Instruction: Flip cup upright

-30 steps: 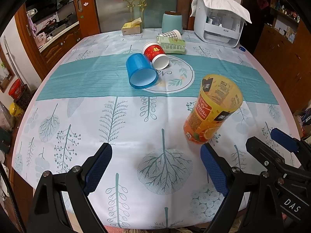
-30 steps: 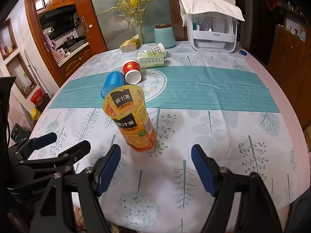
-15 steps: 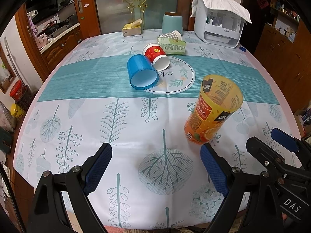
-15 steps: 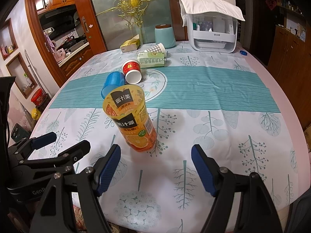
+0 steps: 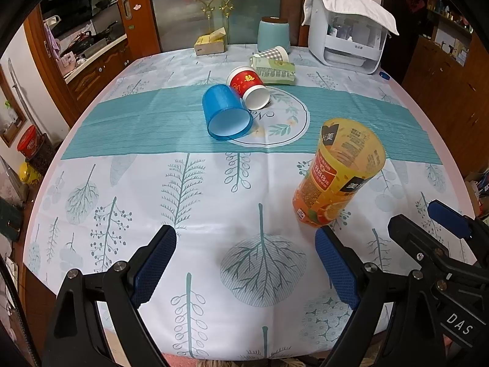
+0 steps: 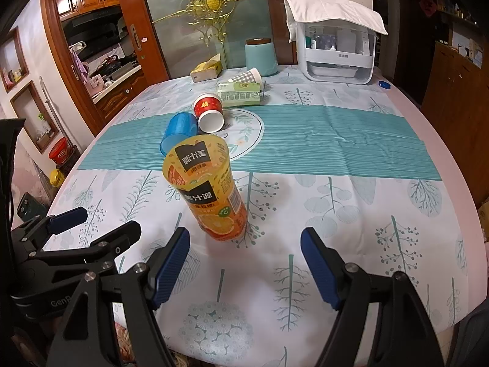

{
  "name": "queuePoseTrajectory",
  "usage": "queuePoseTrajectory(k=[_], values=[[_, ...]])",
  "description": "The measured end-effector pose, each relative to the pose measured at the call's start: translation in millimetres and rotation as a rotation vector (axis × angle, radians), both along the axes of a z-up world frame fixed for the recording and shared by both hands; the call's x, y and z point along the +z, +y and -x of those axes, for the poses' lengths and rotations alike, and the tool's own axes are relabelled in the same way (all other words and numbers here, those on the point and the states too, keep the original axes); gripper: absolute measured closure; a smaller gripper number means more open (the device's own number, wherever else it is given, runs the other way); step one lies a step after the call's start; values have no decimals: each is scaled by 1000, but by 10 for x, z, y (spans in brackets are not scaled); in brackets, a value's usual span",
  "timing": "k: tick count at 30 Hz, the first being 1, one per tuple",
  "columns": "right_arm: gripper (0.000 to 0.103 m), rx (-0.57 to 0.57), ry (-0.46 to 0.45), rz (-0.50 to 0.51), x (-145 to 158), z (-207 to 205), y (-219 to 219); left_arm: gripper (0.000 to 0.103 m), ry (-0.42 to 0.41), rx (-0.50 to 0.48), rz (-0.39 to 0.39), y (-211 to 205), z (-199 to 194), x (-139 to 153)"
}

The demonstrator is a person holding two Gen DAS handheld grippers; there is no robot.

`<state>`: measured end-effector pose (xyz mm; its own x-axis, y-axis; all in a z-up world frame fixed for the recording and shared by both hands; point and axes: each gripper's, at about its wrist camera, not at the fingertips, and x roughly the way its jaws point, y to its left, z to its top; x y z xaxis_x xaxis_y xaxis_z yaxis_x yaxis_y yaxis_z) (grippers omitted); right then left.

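An orange-yellow printed cup (image 5: pixel 336 171) stands upright on the tablecloth, mouth up; it also shows in the right wrist view (image 6: pixel 211 189). A blue plastic cup (image 5: pixel 224 114) lies on its side, mouth toward me, on the teal stripe (image 6: pixel 177 131). A red paper cup (image 5: pixel 249 87) lies on its side beside it (image 6: pixel 209 111). A green cup (image 5: pixel 275 72) and a checked cup (image 5: pixel 273 53) lie further back. My left gripper (image 5: pixel 246 263) is open and empty near the front edge. My right gripper (image 6: pixel 244 263) is open and empty, just in front of the orange cup.
A white appliance with a cloth over it (image 5: pixel 348 39) stands at the back right. A teal canister (image 5: pixel 273 32) and a tissue box (image 5: pixel 211 42) stand at the table's (image 5: pixel 91 208) far edge. Wooden cabinets surround the table.
The view has shifted very slightly; both grippers stay open and the cups have not moved.
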<state>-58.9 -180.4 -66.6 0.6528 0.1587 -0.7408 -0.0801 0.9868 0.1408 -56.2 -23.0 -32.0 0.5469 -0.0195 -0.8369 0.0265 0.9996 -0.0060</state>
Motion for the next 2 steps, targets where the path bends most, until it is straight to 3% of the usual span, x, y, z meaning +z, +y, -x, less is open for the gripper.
queuePoseTrajectory(k=[2], values=[[27, 1, 2, -1, 2, -1, 6, 12, 5, 1, 0, 5, -2, -8]])
